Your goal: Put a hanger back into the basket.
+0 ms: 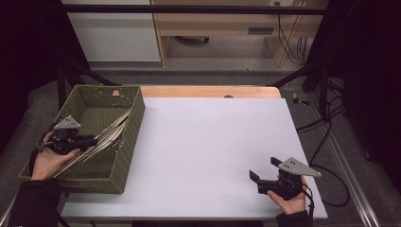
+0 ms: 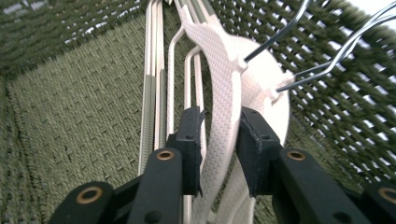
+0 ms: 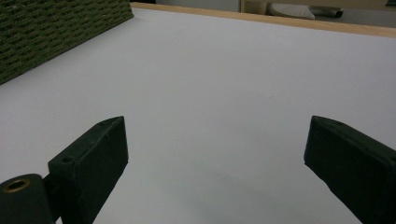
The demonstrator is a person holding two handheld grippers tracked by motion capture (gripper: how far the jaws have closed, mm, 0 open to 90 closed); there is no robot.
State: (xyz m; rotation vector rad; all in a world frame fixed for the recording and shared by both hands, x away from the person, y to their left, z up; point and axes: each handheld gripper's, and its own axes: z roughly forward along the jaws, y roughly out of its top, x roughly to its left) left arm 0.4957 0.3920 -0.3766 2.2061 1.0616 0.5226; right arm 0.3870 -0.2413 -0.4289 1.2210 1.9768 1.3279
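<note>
Covering most of the wooden worktop, a white sheet is seen, with a green woven basket set at its left edge. Several white hangers with wire hooks are stacked inside the basket, leaning against its right wall. The left tool is placed around one white hanger, jaws narrow; whether the pads press on it cannot be told. The right tool is held over the bare sheet near the right front corner, jaws spread wide, nothing between them.
</note>
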